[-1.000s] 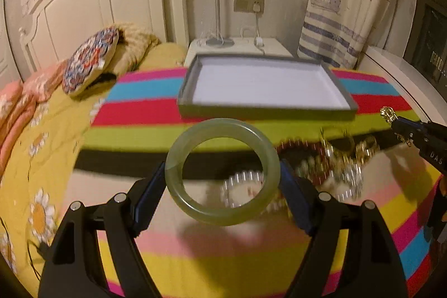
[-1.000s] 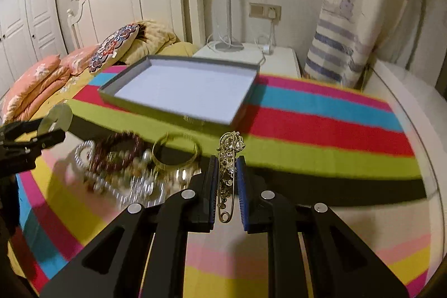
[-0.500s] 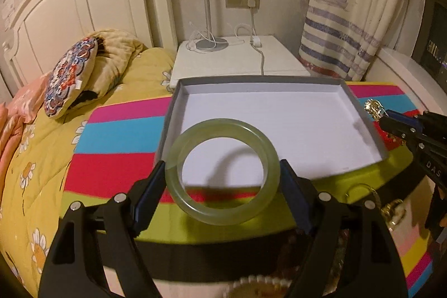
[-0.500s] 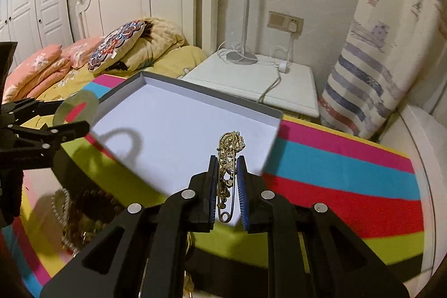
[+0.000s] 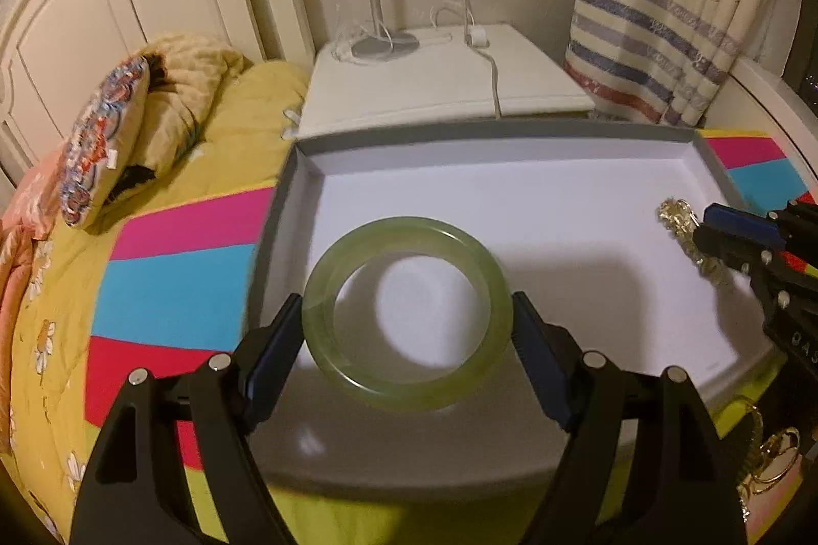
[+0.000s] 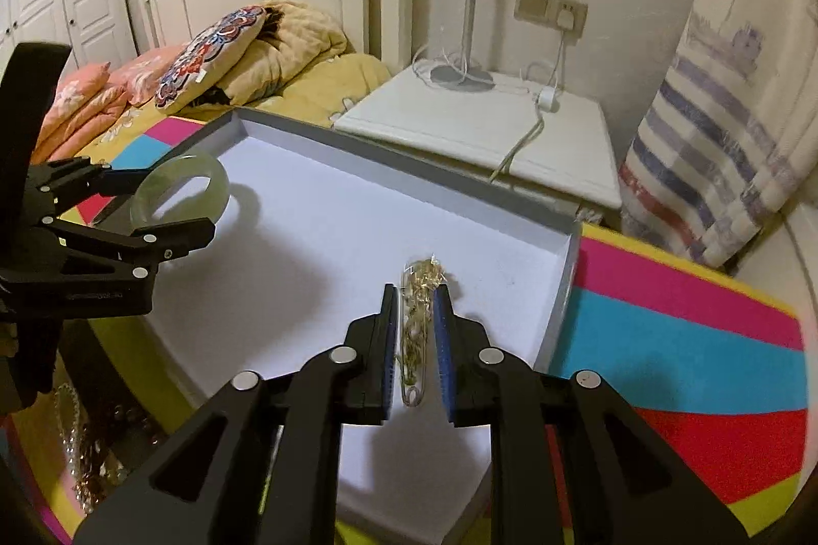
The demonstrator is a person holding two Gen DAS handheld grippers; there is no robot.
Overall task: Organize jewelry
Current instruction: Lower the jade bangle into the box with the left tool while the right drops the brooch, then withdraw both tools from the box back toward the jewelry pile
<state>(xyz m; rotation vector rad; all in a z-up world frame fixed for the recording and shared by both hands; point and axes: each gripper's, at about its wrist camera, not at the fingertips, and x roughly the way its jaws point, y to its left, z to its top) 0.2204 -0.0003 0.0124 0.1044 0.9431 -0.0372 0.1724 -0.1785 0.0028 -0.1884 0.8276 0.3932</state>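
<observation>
The task looks to be in its early part: the grey tray (image 5: 713, 159) with the white floor, lying on the striped blanket (image 6: 680, 330) of the bed, has no piece resting in it yet as far as either view shows. Two pieces are on the point of delivery. The left hand-held gripper (image 5: 406, 330) grips a green jade bangle (image 5: 406, 315) across its width, pads pressed on both sides, and holds it over the near left part of the tray. The right hand-held gripper (image 6: 415, 340) is over the tray's right part with its jaws opening; the gold brooch (image 6: 416, 315), a large ornamented safety pin, is between them, and whether it has already dropped free I cannot tell. Much remains: a heap of other jewelry (image 6: 87, 458), bead strings and gold bangles among it, lies on the blanket just beside the tray's near edge, awaiting transfer.
</observation>
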